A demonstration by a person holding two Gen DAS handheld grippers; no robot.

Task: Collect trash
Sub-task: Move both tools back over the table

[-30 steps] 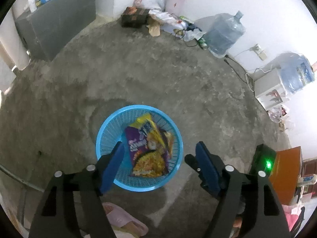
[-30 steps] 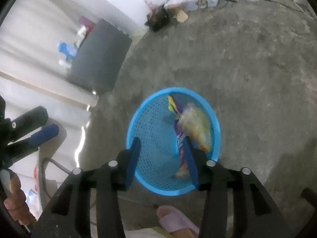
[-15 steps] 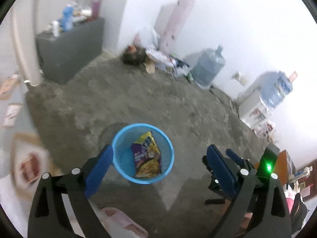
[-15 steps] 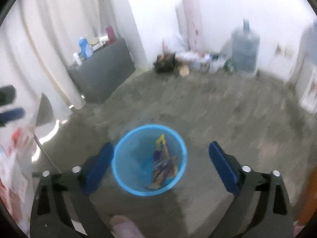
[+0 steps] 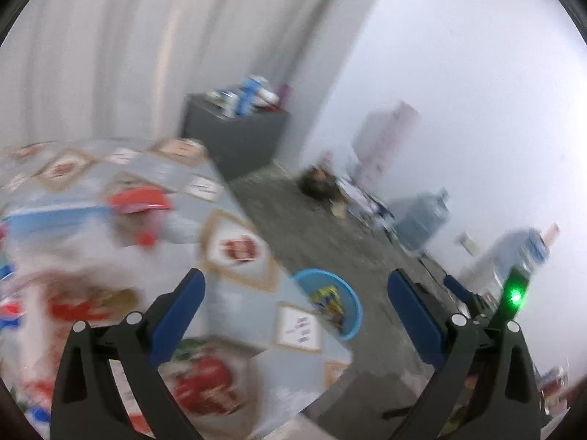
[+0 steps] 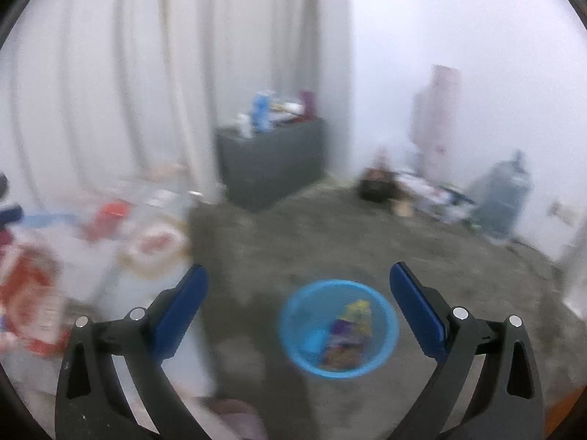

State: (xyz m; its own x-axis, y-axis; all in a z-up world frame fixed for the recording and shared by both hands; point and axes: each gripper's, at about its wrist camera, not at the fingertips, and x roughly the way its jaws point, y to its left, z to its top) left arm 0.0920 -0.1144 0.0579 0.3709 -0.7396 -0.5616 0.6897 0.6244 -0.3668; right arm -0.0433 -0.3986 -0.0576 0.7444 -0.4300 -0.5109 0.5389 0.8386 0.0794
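Note:
A blue mesh basket (image 5: 350, 302) stands on the concrete floor with a yellow and purple snack wrapper (image 5: 328, 302) inside; in the right wrist view the basket (image 6: 290, 333) and the wrapper (image 6: 348, 333) lie low between my fingers. My left gripper (image 5: 293, 302) is open and empty, raised over the corner of a table (image 5: 234, 293) with a patterned cloth. My right gripper (image 6: 295, 304) is open and empty, high above the floor. Both views are blurred by motion.
Red and white items (image 5: 141, 200) lie on the table, too blurred to name. A grey cabinet (image 6: 271, 161) with bottles stands by the curtain. Water jugs (image 6: 500, 190) and a litter pile (image 6: 407, 187) line the far wall.
Both grippers have lifted away from the basket and swung left toward the table. The right jaws opened wide and the wrapper dropped into the basket. The views tilted upward.

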